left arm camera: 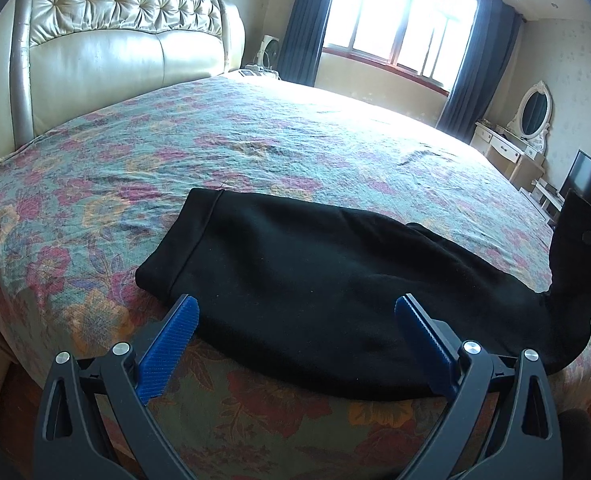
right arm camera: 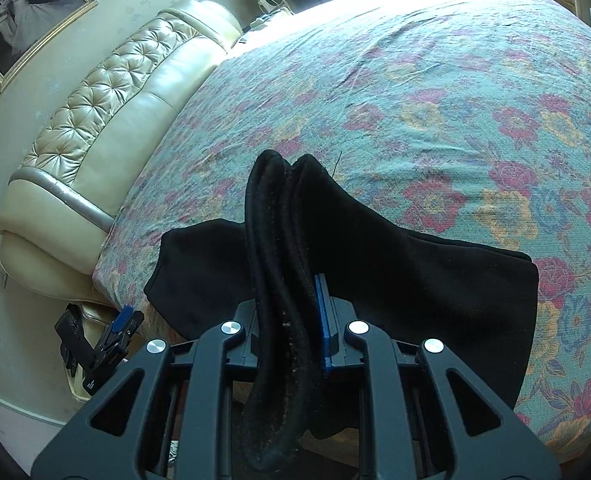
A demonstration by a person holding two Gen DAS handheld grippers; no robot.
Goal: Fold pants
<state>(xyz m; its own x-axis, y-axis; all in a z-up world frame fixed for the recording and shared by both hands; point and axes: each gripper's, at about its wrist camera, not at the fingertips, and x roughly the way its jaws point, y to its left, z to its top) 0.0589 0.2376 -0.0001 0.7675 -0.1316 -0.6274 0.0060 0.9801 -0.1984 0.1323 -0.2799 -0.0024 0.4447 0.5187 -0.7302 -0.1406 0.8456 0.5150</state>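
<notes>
- Your right gripper (right arm camera: pixel 285 320) is clenched on the bunched end of the black pants (left arm camera: pixel 315 280) — lifted clear so that end can carry over the rest.
- The rest lies flat near the bed's (left arm camera: pixel 255 140) front edge, ready to receive the fold.
- Your left gripper (left arm camera: pixel 295 316) hovers with jaws spread, holding nothing — placed to pin or catch the cloth.

Probably a home bedroom: bed (left arm camera: pixel 255 128), tufted headboard (left arm camera: pixel 127 36), dresser (left arm camera: pixel 507 148).
</notes>
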